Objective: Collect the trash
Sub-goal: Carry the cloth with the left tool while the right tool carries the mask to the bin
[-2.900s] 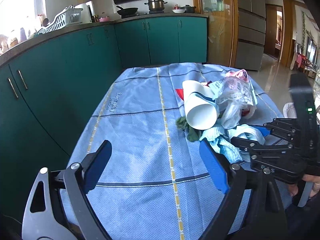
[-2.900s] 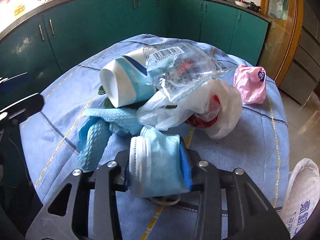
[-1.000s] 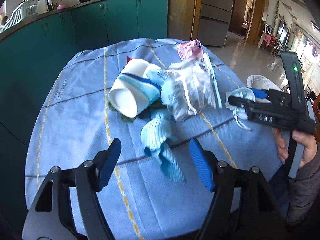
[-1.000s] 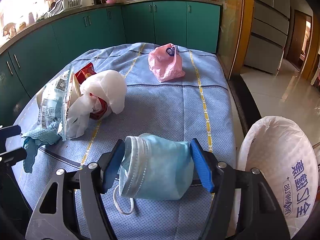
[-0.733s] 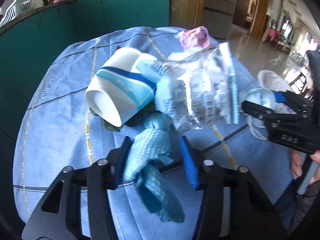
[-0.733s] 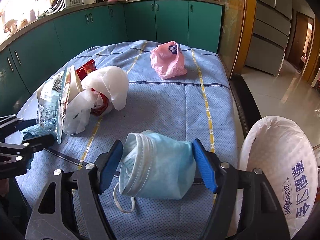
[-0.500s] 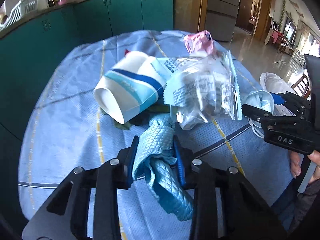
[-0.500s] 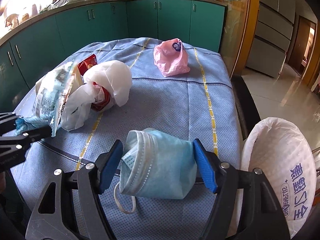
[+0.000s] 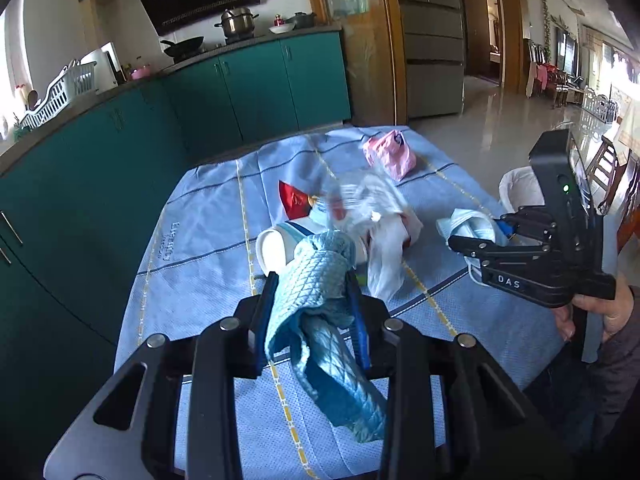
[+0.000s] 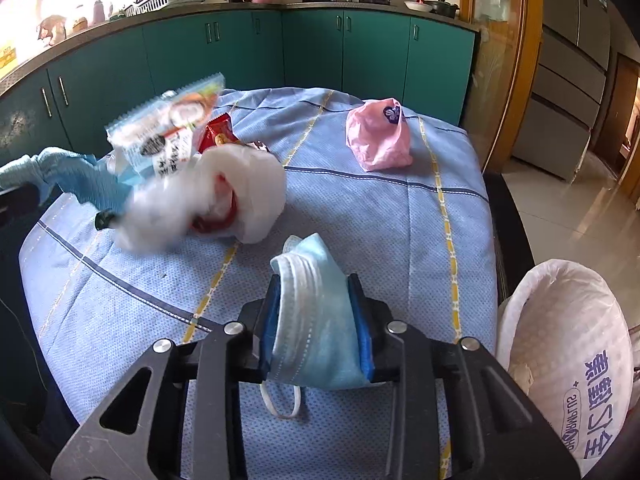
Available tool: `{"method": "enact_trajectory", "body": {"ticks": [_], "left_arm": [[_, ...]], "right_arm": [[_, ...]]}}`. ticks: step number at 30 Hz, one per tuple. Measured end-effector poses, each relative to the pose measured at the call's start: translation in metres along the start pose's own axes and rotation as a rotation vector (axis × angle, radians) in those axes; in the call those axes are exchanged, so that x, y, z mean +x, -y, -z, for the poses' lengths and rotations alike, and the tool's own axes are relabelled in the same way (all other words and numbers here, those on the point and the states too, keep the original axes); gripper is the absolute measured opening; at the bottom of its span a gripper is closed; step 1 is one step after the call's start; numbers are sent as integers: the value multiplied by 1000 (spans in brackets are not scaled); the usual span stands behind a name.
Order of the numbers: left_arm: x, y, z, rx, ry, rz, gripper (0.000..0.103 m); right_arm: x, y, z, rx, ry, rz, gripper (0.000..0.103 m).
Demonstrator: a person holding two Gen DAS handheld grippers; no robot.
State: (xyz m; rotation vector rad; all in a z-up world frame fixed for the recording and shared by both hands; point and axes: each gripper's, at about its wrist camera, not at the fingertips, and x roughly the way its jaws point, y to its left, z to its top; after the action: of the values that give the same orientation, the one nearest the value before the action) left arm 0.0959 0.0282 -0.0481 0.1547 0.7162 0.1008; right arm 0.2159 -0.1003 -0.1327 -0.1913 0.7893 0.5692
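My left gripper (image 9: 312,296) is shut on a light blue quilted cloth (image 9: 320,280) and holds it above the table; its tail hangs down. My right gripper (image 10: 318,320) is shut on a blue face mask (image 10: 316,312), also seen in the left wrist view (image 9: 468,226). On the blue tablecloth (image 10: 360,208) lie a white paper cup (image 9: 276,248), a clear wrapper (image 10: 168,128), a white plastic bag (image 10: 240,192), a red packet (image 10: 218,132) and a pink bag (image 10: 380,140). A bin lined with a white bag (image 10: 560,320) stands at the right of the table.
Green kitchen cabinets (image 10: 240,52) run behind and to the left of the table. A fridge (image 10: 568,60) and a doorway are at the right. The table's right edge borders tiled floor (image 10: 580,208).
My left gripper closed on the blue cloth and lifted it off the table, disturbing the wrapper and white bag. My right gripper closed tighter on the mask.
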Motion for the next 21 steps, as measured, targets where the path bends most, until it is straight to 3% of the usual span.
{"method": "enact_trajectory", "body": {"ticks": [21], "left_arm": [[-43,-43,-16,-162,136,-44,33]], "right_arm": [[-22,14,-6,68,94,19,29]]}}
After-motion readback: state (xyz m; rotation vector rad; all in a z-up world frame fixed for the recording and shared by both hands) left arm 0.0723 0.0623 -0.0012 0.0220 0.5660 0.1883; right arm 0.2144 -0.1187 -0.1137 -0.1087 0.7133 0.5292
